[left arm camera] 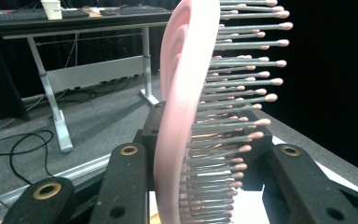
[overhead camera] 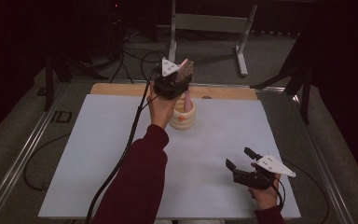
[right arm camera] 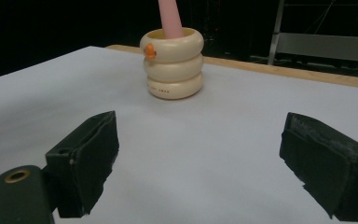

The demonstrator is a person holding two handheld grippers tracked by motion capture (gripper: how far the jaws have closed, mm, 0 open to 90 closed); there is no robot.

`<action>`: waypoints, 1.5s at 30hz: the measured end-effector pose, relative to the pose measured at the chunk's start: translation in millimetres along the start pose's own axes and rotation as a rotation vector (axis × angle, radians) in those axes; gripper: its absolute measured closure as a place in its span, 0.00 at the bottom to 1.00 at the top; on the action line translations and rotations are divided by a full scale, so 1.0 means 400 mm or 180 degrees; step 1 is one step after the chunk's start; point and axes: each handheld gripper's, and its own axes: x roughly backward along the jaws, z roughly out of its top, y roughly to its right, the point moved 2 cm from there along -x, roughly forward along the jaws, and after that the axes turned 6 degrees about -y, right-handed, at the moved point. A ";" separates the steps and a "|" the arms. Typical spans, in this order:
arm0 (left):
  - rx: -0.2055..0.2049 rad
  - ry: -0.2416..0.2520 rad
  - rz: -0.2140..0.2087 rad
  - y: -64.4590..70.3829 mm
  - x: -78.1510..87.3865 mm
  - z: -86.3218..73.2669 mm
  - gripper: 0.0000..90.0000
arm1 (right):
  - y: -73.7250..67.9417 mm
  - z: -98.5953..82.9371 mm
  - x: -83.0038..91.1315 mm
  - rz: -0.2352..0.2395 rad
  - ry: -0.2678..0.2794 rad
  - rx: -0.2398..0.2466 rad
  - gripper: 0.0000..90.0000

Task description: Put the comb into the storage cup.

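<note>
While left gripper (overhead camera: 179,74) is pinching pink plastic bristle hairbrush (left arm camera: 186,107) by head, long axis is standing near upright, handle dipping into cream ribbed ring-stack holder (overhead camera: 184,116) directly below at table's far middle. Right gripper (overhead camera: 242,161) is idling spread, well apart, nearer person.

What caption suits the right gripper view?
Open right tool faces a cream ringed holder with a pink hairbrush handle inside.
</note>
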 end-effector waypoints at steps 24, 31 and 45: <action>0.0071 -0.0112 -0.0042 -0.001 -0.039 -0.043 0.71 | 0.003 0.001 -0.001 0.0021 0.0005 -0.0054 0.13; 0.0082 -0.0117 -0.0030 -0.004 -0.043 -0.047 0.71 | 0.005 0.000 -0.002 0.0008 -0.0008 -0.0049 0.13; 0.0130 -0.0137 0.0011 0.000 -0.064 -0.068 0.71 | 0.006 0.000 0.000 0.0015 -0.0010 -0.0054 0.13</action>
